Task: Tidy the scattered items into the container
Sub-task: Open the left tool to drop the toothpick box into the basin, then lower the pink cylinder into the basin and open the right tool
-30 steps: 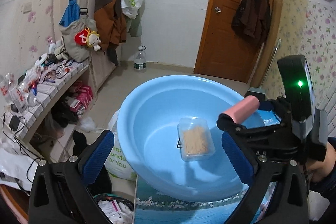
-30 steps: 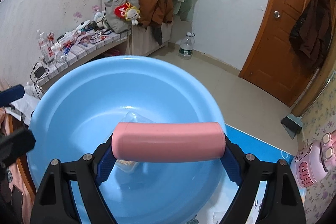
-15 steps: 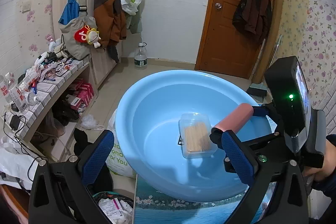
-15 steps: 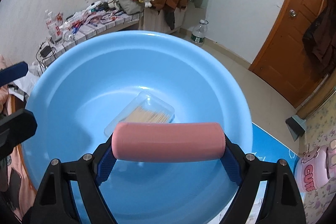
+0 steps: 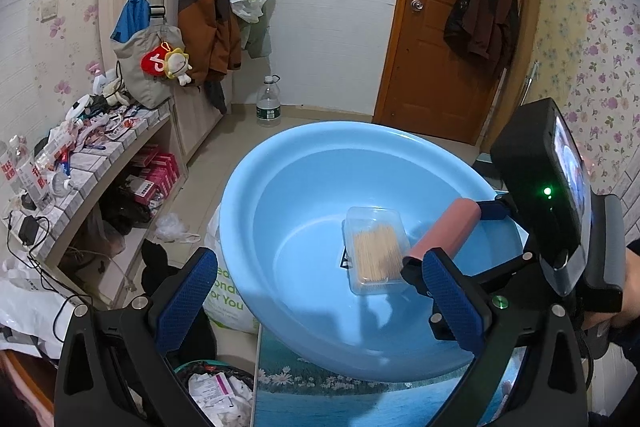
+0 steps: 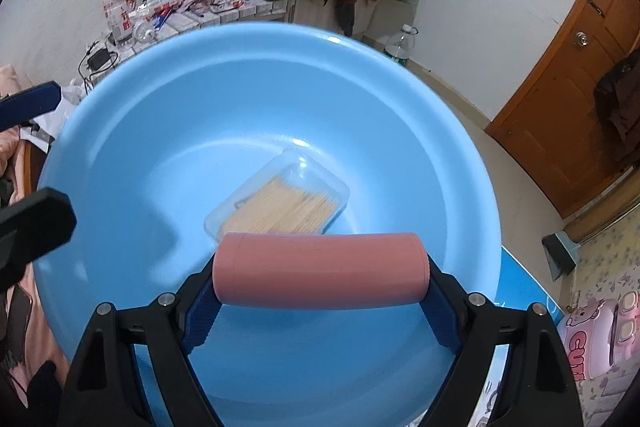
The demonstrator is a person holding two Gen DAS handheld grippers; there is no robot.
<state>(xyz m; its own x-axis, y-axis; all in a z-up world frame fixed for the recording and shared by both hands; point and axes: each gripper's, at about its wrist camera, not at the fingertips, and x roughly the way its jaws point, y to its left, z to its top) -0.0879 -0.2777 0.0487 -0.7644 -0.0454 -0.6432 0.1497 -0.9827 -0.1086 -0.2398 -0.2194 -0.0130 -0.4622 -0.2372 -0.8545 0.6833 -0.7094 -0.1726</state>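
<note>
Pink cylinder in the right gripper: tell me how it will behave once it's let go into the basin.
The pink cylinder is round and smooth, held crosswise by its ends in the right gripper, so it will probably roll. The blue basin slopes inward, likely sending it toward the clear toothpick box. It looks rigid, so probably no flexing.

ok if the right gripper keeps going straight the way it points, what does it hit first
Probably the clear toothpick box on the floor of the blue basin, just past the pink cylinder held in the right gripper; depth is uncertain.
</note>
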